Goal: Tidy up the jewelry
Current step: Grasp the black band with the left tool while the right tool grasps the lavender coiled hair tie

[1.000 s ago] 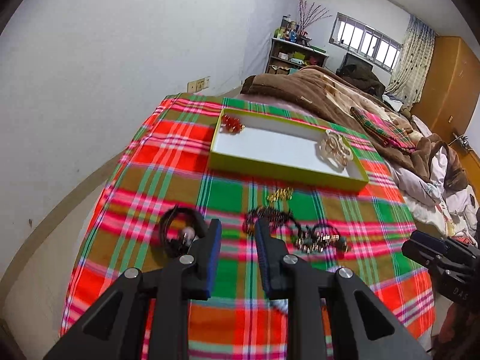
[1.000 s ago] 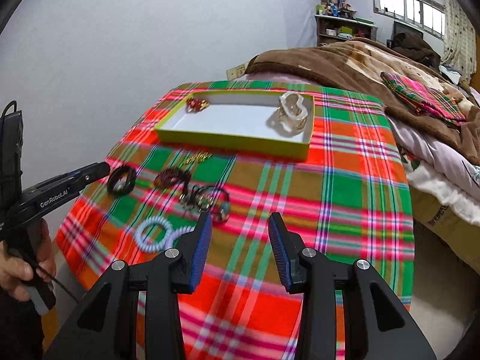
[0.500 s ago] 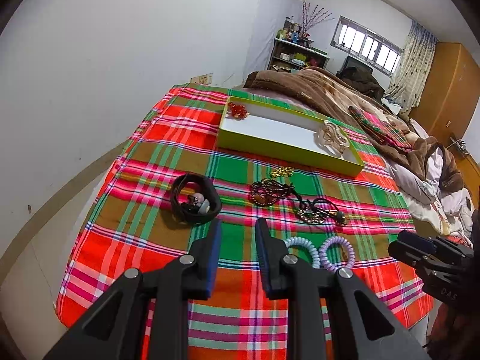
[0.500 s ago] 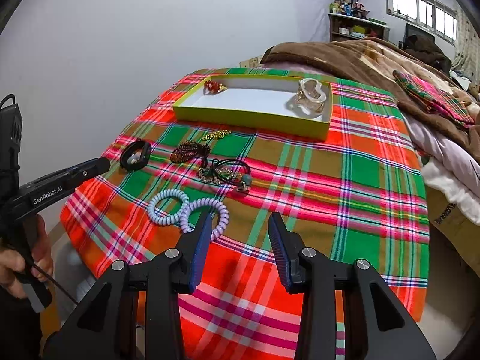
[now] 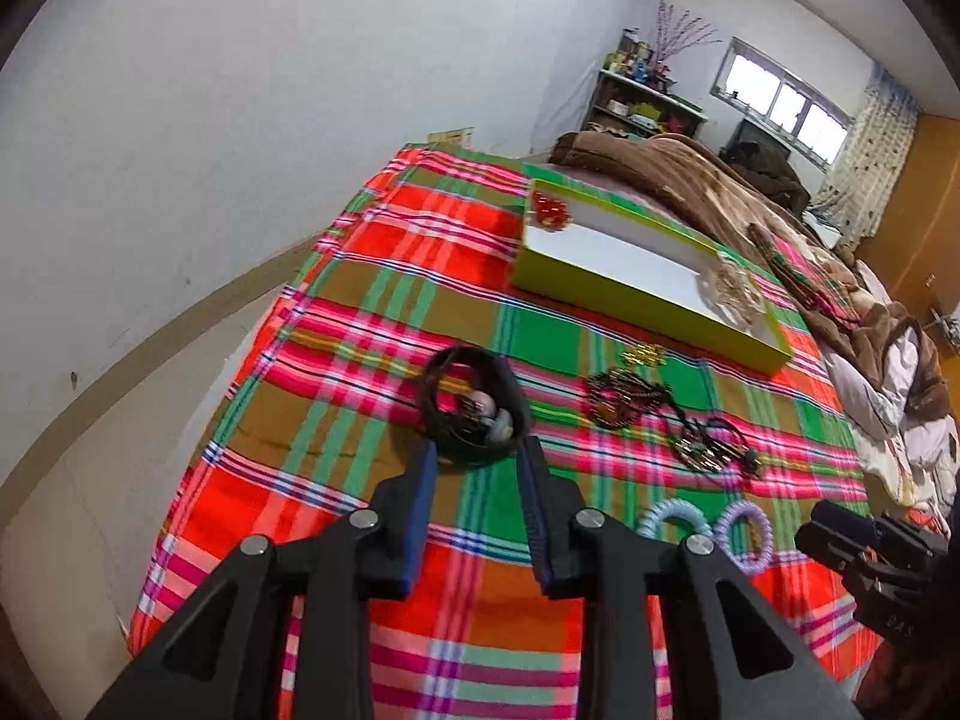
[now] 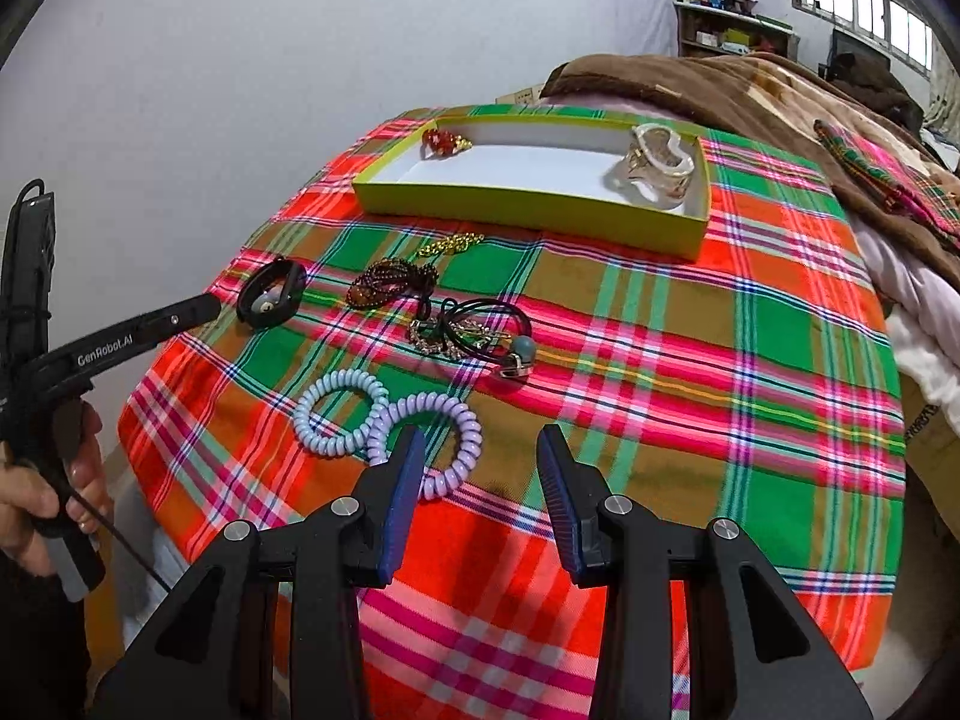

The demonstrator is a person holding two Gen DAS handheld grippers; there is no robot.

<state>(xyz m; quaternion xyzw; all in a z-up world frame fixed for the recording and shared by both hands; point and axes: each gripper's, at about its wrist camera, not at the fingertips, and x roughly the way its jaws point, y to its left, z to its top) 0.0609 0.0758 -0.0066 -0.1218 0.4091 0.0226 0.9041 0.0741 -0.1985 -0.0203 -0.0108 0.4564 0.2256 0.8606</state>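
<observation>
A yellow-green tray (image 6: 528, 213) lies at the far side of the plaid cloth and holds a red bead piece (image 6: 443, 141) and pale bangles (image 6: 657, 165). A black bracelet (image 5: 474, 414) lies just beyond my open left gripper (image 5: 477, 459). On the cloth lie dark beads (image 6: 390, 282), a gold chain (image 6: 450, 245), a black cord necklace (image 6: 474, 330) and two spiral hair ties (image 6: 390, 417). My open right gripper (image 6: 480, 450) hovers by the purple tie (image 6: 429, 438). The left gripper also shows in the right wrist view (image 6: 207, 307).
The plaid cloth (image 6: 690, 360) covers a low table against a white wall. A bed with a brown blanket (image 6: 750, 90) lies behind and to the right. A hand (image 6: 42, 498) holds the left gripper's handle at left.
Both grippers have pulled back and then come lower toward the cloth. The left gripper has shifted left onto the black bracelet. The right gripper has neared the spiral hair ties.
</observation>
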